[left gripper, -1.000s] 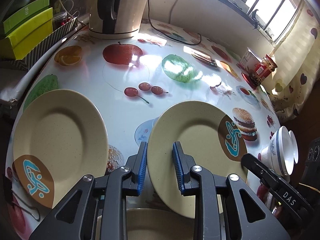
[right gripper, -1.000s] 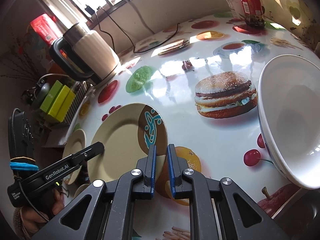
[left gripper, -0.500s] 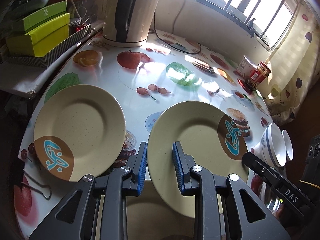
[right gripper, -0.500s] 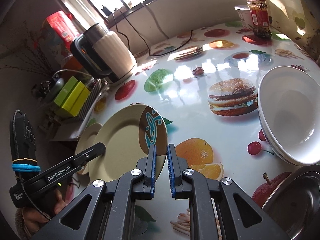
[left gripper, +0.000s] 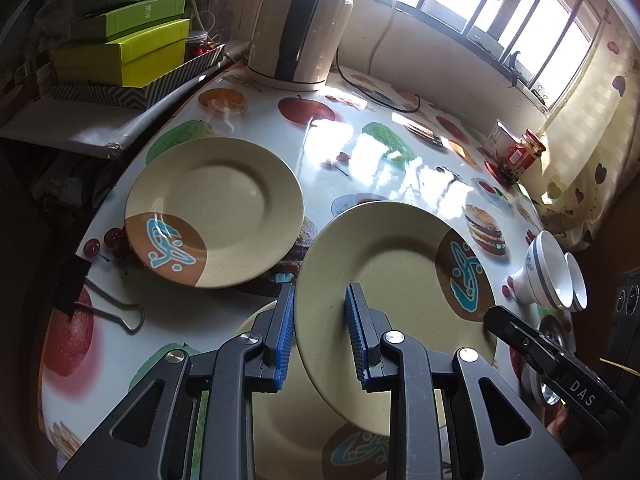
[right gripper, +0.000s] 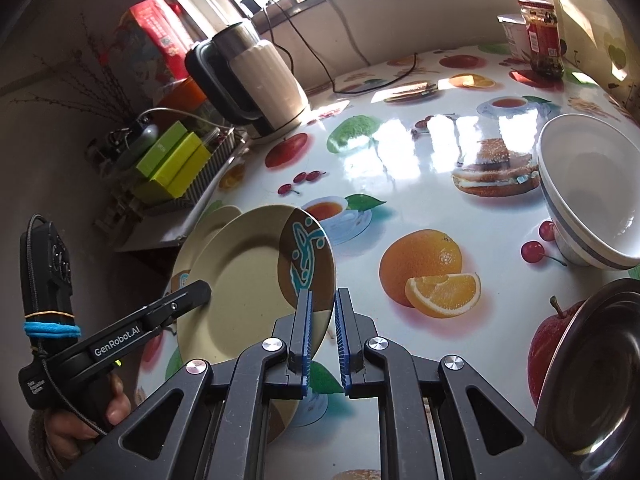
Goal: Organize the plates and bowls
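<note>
My left gripper (left gripper: 320,332) is shut on the near rim of a beige plate (left gripper: 392,280) with a brown and blue patch, held tilted above the table. A second matching plate (left gripper: 216,208) lies flat at the left. A third plate (left gripper: 296,420) lies under the held one. In the right wrist view the held plate (right gripper: 248,284) stands just left of my right gripper (right gripper: 322,332), whose jaws stand slightly apart and hold nothing. Stacked white bowls (right gripper: 592,200) with a grey band sit at the right; they also show in the left wrist view (left gripper: 552,276).
A metal bowl (right gripper: 592,380) sits at the near right edge. A kettle (left gripper: 300,24) and its cable stand at the back. Green boxes (left gripper: 128,48) lie on a side shelf. A red jar (left gripper: 524,156) stands far right. A binder clip (left gripper: 100,304) lies at the left edge.
My left gripper has lifted the held plate and drawn back, so more of the table and the third plate beneath show. My right gripper has pulled back and its jaws have parted a little.
</note>
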Tool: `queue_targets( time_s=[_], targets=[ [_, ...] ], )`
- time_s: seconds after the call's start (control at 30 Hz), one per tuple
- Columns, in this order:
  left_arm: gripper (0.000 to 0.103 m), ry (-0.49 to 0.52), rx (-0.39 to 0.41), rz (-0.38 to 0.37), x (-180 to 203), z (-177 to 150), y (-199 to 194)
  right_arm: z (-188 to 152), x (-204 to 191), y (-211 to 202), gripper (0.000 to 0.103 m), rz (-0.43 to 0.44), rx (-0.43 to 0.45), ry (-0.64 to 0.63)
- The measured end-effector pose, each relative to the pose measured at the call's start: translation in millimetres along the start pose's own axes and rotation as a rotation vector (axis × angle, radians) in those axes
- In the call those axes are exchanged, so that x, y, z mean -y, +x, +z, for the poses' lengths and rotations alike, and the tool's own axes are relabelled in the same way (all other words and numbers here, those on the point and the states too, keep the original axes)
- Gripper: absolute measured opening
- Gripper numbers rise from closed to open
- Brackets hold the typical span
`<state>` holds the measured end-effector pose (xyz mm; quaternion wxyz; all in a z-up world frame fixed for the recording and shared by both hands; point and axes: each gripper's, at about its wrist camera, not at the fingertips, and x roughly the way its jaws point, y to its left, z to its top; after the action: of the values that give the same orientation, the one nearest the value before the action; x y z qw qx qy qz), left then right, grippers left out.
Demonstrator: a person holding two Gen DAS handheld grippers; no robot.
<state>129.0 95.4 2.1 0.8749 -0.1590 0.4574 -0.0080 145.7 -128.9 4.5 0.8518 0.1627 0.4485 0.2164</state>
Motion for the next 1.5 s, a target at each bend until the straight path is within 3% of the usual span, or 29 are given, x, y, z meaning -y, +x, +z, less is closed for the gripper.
queue_targets(
  time_s=[0.6, 1.5],
  targets=[
    [0.026, -0.052, -0.007, 0.059, -30.5, -41.8, -14.2, -34.9, -24.8, 13.1, 0.012, 0.032, -0.083, -0.067],
    [0.027, -0.040, -0.018, 0.099, -31.5, -54.5, -12.6, -47.6, -25.2, 22.6, 0.013, 0.012, -0.130, -0.086]
  ],
)
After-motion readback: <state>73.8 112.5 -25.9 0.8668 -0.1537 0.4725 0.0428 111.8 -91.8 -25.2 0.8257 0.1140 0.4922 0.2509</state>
